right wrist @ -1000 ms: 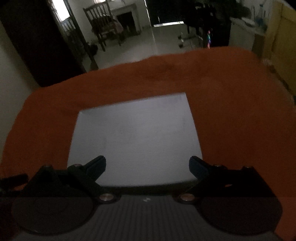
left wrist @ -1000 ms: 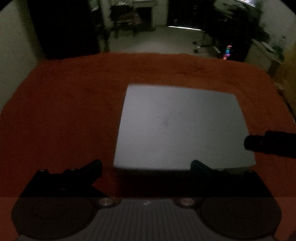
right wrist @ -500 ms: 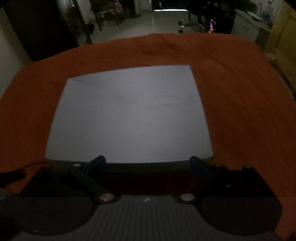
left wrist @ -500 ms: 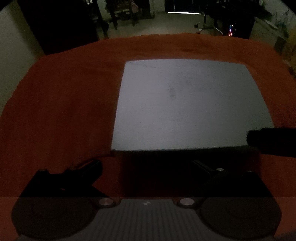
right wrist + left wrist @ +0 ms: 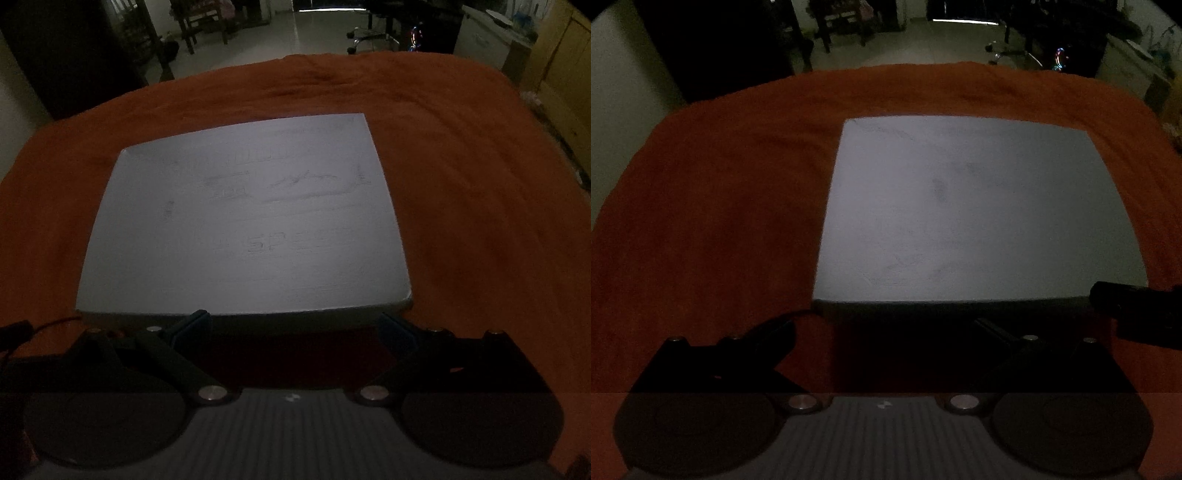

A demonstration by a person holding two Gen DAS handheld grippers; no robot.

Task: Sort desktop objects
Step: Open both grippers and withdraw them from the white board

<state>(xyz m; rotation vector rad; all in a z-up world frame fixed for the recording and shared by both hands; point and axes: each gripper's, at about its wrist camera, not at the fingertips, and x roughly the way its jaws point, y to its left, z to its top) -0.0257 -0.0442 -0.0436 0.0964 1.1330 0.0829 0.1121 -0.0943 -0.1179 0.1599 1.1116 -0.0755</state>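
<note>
A flat grey box point(image 5: 243, 218) lies on the orange-covered counter point(image 5: 461, 177), toward its near edge, well clear of the far edge. The right gripper point(image 5: 295, 325) hovers at the box's near side with fingers wide and empty; the left gripper point(image 5: 886, 328) likewise, opposite the box's near left corner. A sound grip would need the fingers to span the box's thin edge squarely. The dim light hides the faint lid print, and the left gripper's right finger is nearly lost in shadow.
</note>
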